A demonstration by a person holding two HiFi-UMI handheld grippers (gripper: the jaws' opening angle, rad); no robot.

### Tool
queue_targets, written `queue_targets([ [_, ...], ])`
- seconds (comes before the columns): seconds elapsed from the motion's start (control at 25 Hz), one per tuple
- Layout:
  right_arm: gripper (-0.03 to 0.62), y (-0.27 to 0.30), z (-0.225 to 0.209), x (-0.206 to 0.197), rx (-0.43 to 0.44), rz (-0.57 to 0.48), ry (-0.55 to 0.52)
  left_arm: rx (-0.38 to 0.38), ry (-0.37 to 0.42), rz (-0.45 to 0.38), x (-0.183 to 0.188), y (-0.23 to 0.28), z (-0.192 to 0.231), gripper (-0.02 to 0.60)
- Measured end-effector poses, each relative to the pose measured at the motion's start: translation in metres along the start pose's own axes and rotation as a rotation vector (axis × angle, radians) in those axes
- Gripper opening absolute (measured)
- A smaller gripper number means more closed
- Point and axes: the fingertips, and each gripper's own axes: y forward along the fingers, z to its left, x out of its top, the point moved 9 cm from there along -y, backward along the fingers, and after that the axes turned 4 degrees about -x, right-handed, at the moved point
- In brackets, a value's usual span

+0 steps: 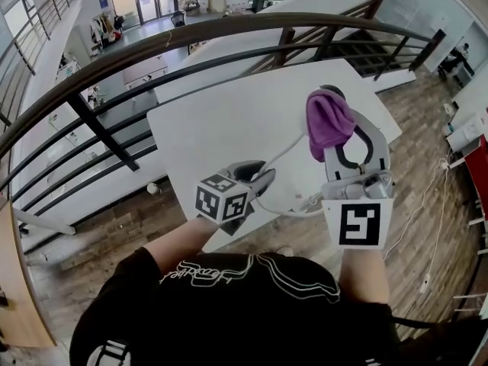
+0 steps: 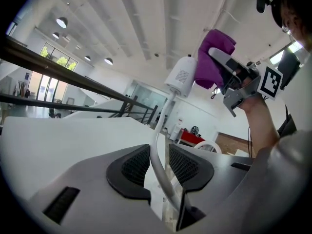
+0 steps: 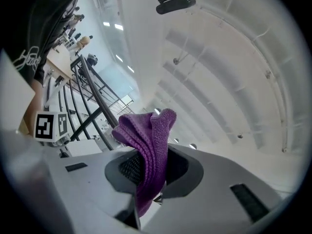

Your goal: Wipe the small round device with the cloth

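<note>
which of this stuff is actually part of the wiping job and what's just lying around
Part of the job:
- small round device, held up by its white cable in the left tool
- purple cloth, clamped in the right tool

Just there:
- white table
- dark railing

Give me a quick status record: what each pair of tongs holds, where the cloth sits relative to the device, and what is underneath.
left tongs: closed on the white stalk of the small round device, holding it up in the air
right tongs: closed on the purple cloth
cloth vs device: cloth right beside the device's head, apparently against its side; contact not certain
underneath: white table, beyond both tongs
wiping: cannot tell whether begun
</note>
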Motion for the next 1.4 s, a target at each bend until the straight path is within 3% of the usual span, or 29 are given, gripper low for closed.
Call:
queue_targets([
  [0.24,0.061,0.016,0.026,-0.010,-0.029,0.084,-0.119,-0.022,0.010,0.008,0.000,0.002,0.004,0.129],
  [0.68,0.061,0.020,0.056,-0.028,0.027,0.158,-0.187,-0.022,0.027,0.004,-0.001,0.004,0.002,0.129],
  [1.16,0.061,0.004,0.080,-0.041,0.301,0.171,-0.046,-0.050,0.098,-0.002,-0.003,-0.005,0.006,0.130],
  [1.28,0.061,-0.018,0.079,-0.038,0.353,0.144,0.012,-0.019,0.124,-0.030,-0.004,-0.020,-0.003,0.135],
  [1.4,0.061,-0.028,0.073,-0.033,0.389,0.081,0.158,0.049,0.111,-0.083,0.004,-0.042,-0.003,0.140],
])
